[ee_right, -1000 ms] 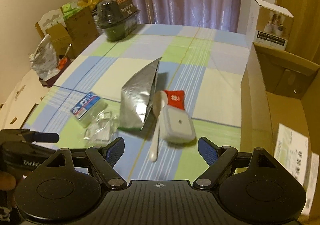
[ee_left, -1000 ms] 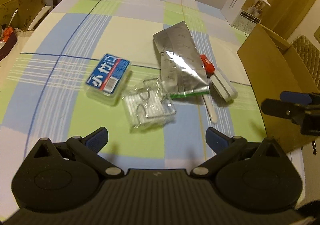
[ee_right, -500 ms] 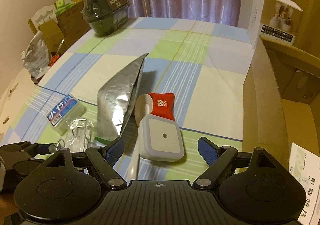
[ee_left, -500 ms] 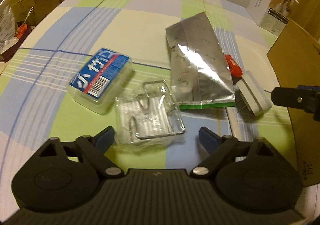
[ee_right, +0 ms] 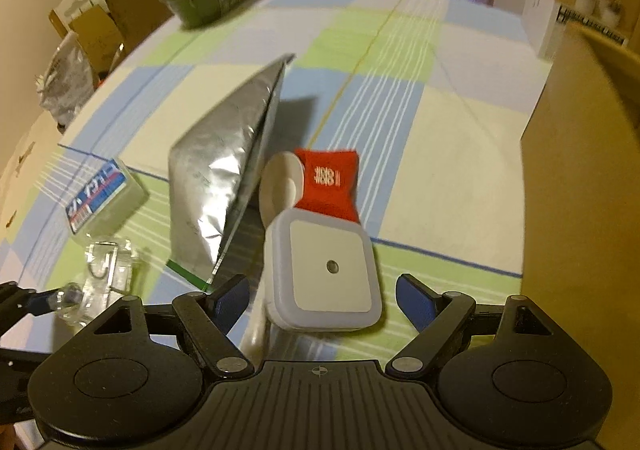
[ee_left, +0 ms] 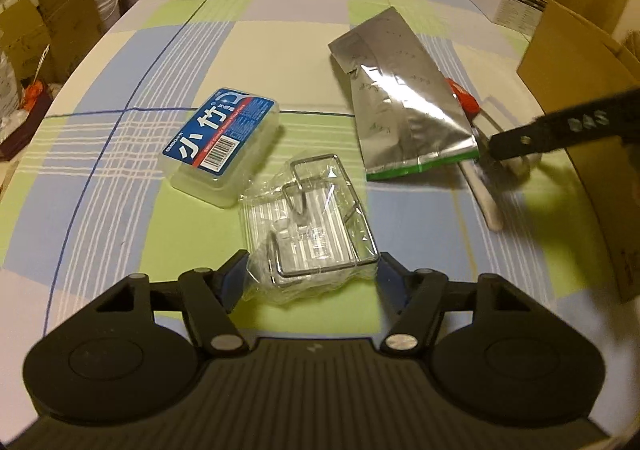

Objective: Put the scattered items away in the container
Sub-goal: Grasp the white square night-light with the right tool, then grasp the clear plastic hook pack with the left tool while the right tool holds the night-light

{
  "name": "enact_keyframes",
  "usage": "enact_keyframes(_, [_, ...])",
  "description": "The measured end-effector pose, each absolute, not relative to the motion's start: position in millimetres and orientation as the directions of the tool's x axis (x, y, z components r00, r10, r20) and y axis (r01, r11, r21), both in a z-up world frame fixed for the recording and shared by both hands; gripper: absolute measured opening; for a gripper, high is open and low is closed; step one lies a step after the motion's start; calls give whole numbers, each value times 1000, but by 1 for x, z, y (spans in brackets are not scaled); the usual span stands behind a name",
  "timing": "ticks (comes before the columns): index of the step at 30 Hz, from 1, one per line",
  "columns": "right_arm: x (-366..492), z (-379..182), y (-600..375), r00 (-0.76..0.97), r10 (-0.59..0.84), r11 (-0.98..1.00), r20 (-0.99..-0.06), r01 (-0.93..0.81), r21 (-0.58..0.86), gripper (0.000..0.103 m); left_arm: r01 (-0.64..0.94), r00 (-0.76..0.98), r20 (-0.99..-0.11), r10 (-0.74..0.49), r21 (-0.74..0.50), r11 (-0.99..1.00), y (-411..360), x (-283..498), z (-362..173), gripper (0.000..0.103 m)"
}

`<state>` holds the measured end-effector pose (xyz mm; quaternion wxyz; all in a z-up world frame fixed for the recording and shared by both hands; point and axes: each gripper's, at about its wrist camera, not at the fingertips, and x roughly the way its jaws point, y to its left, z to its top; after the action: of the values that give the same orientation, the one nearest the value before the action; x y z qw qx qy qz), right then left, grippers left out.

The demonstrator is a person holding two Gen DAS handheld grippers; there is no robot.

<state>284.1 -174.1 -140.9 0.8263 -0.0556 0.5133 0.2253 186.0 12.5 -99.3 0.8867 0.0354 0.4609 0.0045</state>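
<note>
The left gripper (ee_left: 311, 270) was seen with its jaws just closing around a clear plastic packet (ee_left: 310, 228) holding a wire hook; the pads lay at the packet's two sides, though firm pressing could not be told. The right gripper (ee_right: 322, 300) was held open, its pads apart on either side of a white square night light (ee_right: 325, 270), not touching it. A red pouch (ee_right: 329, 184) and a white spoon (ee_right: 280, 180) were noted just behind the light, a silver foil bag (ee_right: 218, 186) beside them. A blue-labelled plastic box (ee_left: 222, 144) lay near the packet. The cardboard box (ee_right: 576, 186) stood at the right edge of the checked tablecloth (ee_left: 248, 50).
</note>
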Motion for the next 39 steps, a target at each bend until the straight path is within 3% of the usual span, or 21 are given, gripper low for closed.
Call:
enact_keyframes(4, [293,-150,-176,356,323,901,-877,-401,168,86,52,585,-810,35,81,995,9,184,-98,66])
enact_keyframes(5, [294,-151,-175,352,321,900,-879,-401,168,69,52,589,-807,32,78,996,9,185,-97,70])
enact_keyframes(6, [293,-151,-174,349,322,900,-880,-402,170,68,53,591,-806,25,69,996,9,186,-96,71])
enact_keyframes(10, [280,-146,-170,360,310,895,-880,-423,141,67,44,591,-807,17,53,998,11,194,-93,72])
enact_keyframes(13, [263,-138,-170,367,304,891,-879,-436,126,67,72,576,-817,-2,48,996,11,194,-91,60])
enact_keyframes(17, [225,-127,-171,375,290,879,-881,-467,91,67,172,545,-838,-33,73,982,8,186,-85,58])
enact_keyframes(24, [156,-129,-179,365,275,885,-889,-458,86,67,413,392,-904,-169,9,911,19,159,-79,57])
enact_keyframes(29, [131,-132,-185,378,272,908,-885,-406,105,67,374,426,-900,-92,82,924,36,142,-74,79])
enact_keyframes(34, [123,-134,-188,386,274,918,-881,-377,120,67,286,439,-894,-91,43,957,39,139,-63,79])
enact_keyframes(39, [125,-136,-196,375,300,914,-877,-376,152,68,290,409,-911,-46,82,953,24,147,-76,79])
